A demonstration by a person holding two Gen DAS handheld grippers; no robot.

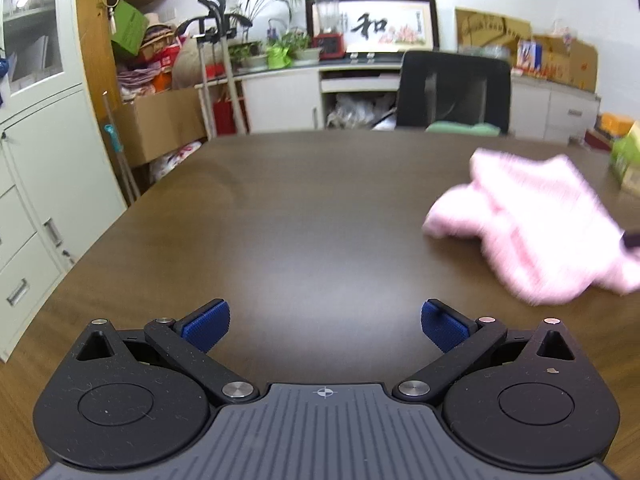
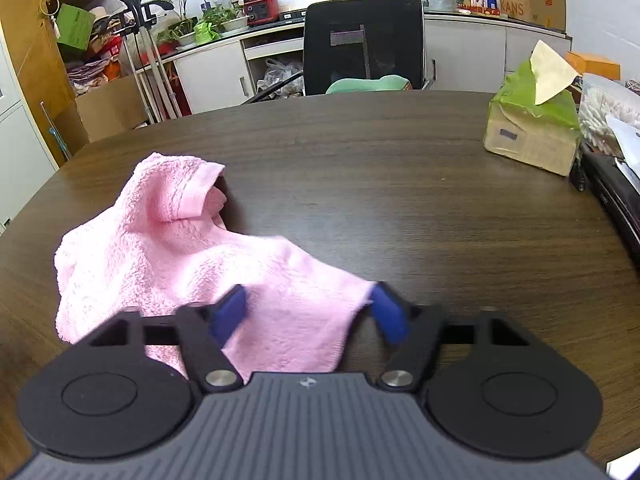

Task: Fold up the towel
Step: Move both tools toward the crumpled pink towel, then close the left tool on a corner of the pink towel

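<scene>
A crumpled pink towel (image 2: pixel 168 248) lies on the dark wooden table (image 2: pixel 400 200). In the right wrist view its near flap lies between the blue fingers (image 2: pixel 230 314) of my right gripper (image 2: pixel 310 312), whose jaws stand open around it. In the left wrist view the towel (image 1: pixel 532 224) is blurred at the right, well away from my left gripper (image 1: pixel 325 326), which is open and empty over bare table (image 1: pixel 280 220). A dark tip of the right gripper (image 1: pixel 632 240) shows at the right edge.
A green tissue box (image 2: pixel 532 120) and a black tray (image 2: pixel 616 196) with clutter stand at the table's right side. A black office chair (image 2: pixel 364 40) stands behind the far edge. Cabinets and boxes line the left wall.
</scene>
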